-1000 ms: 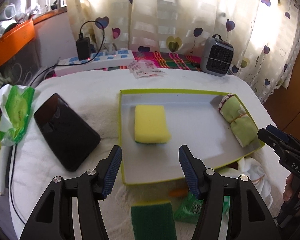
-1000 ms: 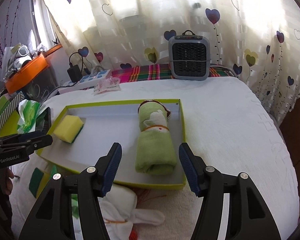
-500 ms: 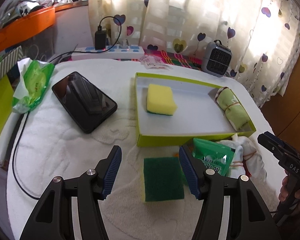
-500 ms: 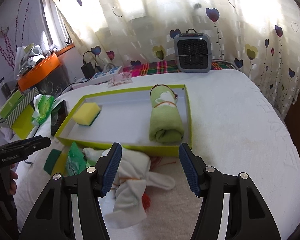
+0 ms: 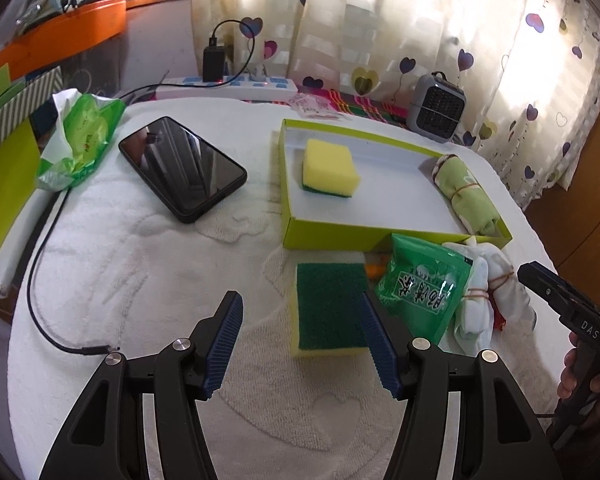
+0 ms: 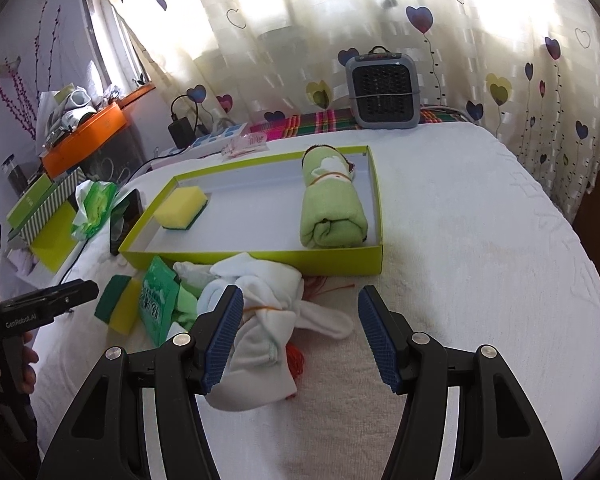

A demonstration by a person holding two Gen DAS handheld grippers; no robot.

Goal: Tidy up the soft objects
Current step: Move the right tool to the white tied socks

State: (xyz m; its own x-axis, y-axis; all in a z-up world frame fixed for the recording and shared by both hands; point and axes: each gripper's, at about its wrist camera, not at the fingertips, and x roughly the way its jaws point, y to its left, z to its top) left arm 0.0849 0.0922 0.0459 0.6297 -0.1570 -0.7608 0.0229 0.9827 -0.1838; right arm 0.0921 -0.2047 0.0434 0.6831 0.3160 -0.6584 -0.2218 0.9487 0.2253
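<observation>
left wrist view: my left tool gapes empty near the green-topped sponge; my right tool is open over the white bundle. yellow sponge and green towel roll already sit in the tray; the rest waits outside.

Left claw gapes, empty; right claw likewise, both angled downward.

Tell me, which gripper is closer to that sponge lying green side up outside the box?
Left. The left gripper hangs open right over the sponge, one finger at its edge. The right gripper is open over the white bundle, further off.
</observation>
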